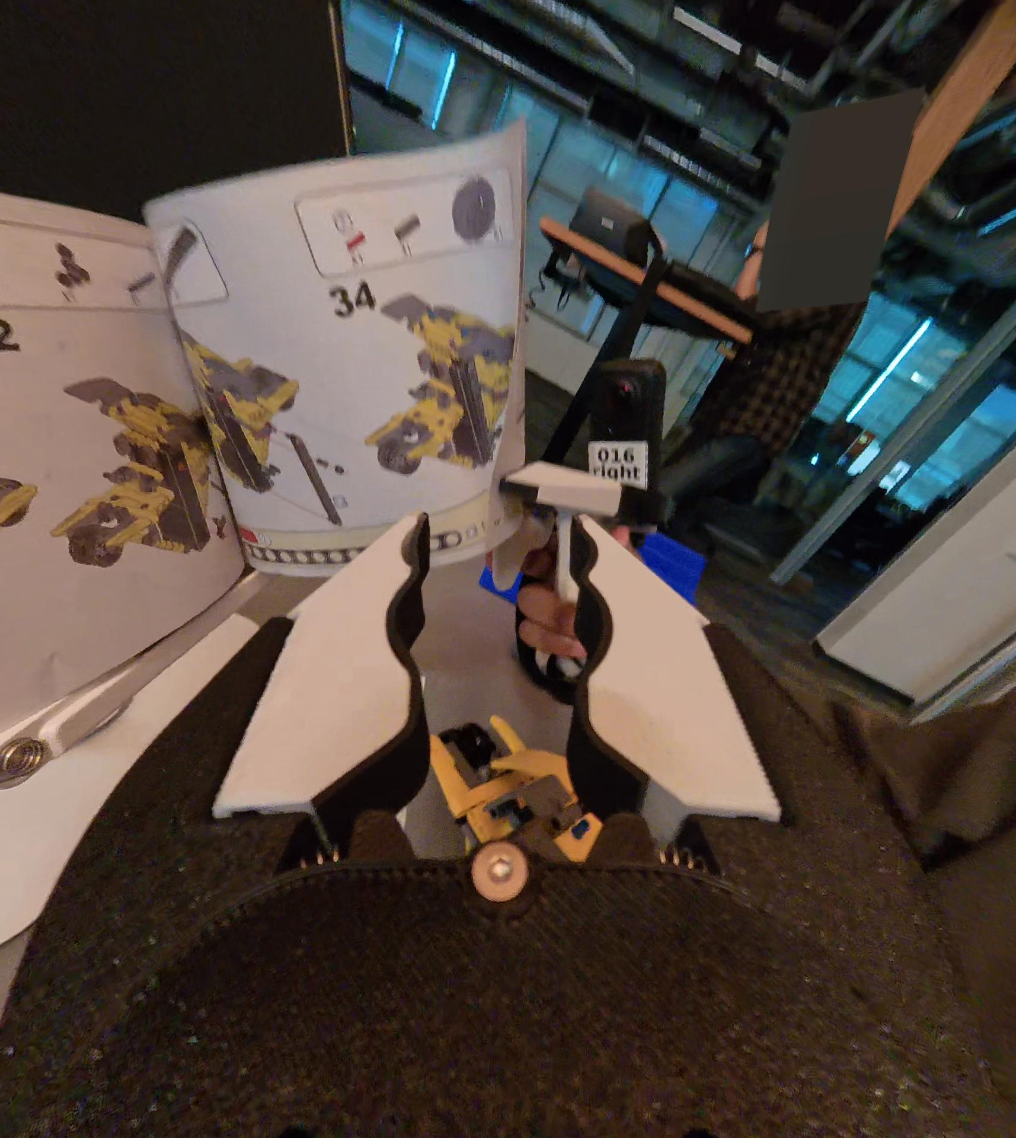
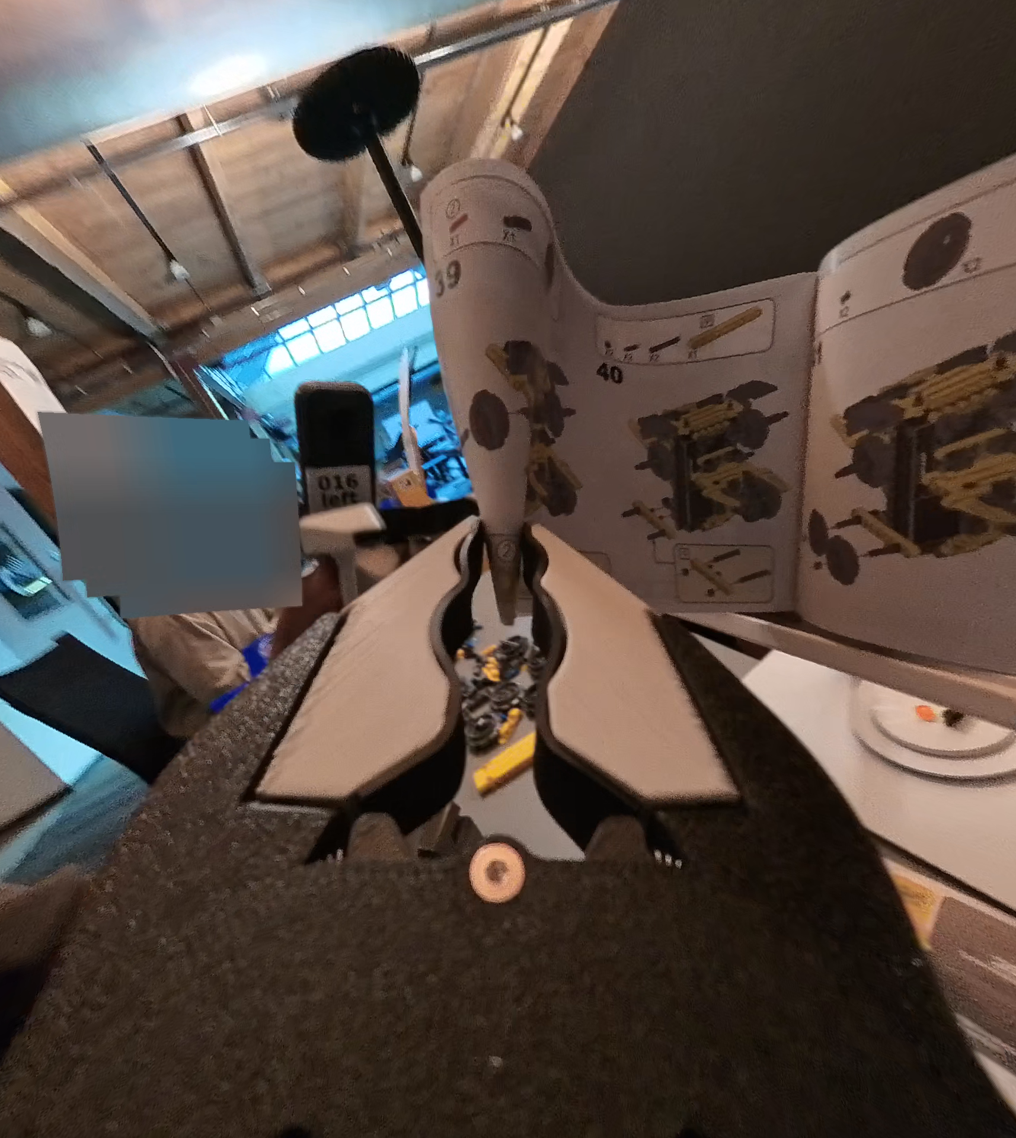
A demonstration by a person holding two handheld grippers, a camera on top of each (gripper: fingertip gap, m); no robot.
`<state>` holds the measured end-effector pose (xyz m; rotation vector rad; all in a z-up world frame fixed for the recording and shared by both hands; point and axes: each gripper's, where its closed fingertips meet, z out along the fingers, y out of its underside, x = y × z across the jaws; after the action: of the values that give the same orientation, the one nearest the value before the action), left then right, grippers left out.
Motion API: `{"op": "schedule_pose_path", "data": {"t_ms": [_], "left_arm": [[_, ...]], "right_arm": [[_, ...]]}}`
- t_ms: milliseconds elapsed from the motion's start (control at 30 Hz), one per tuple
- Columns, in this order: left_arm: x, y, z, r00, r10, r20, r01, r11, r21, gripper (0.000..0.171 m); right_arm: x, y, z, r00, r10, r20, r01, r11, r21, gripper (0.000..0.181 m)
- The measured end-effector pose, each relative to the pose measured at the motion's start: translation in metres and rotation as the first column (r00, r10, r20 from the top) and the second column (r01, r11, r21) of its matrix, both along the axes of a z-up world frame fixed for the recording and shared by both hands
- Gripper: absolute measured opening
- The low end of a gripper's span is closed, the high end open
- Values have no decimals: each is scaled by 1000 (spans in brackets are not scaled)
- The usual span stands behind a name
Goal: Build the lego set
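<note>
An open instruction booklet (image 1: 62, 431) stands upright on a white holder (image 1: 19, 757). One page (image 2: 493, 369) is curled away from the rest. My right gripper (image 2: 502, 554) is shut on that page's lower corner; it also shows in the left wrist view (image 1: 530, 492), with a hand on its grip. My left gripper (image 1: 499, 529) is open and empty, its fingers pointing at the booklet's lower edge. A small yellow and grey brick assembly (image 1: 512, 788) lies on the table under the left fingers. The left gripper also shows in the right wrist view (image 2: 339, 529).
A pile of black and yellow loose parts (image 2: 499, 683) lies on the table under the right gripper. A white round dish (image 2: 949, 739) with small bits sits to the right. A blue bin (image 1: 672, 566) is behind. A person in a plaid shirt (image 1: 770, 382) sits farther back. Left and right tips are no more than a few centimetres apart.
</note>
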<state>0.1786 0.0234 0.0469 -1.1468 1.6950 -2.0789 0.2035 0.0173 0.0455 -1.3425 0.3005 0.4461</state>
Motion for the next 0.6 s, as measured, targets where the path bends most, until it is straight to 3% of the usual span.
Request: {"op": "schedule_pose_path", "data": {"t_ms": [167, 267, 600], "left_arm": [[3, -21, -22, 999, -43, -23, 46, 990, 136, 41], [10, -26, -28, 1000, 2, -3, -2, 978, 207, 41], [12, -27, -11, 994, 50, 93, -65, 983, 172, 9]], "right_arm": [[6, -5, 4, 991, 59, -121, -51, 996, 71, 10], [5, -4, 4, 988, 69, -136, -59, 995, 78, 11], [0, -2, 8, 991, 59, -116, -51, 996, 70, 15]]}}
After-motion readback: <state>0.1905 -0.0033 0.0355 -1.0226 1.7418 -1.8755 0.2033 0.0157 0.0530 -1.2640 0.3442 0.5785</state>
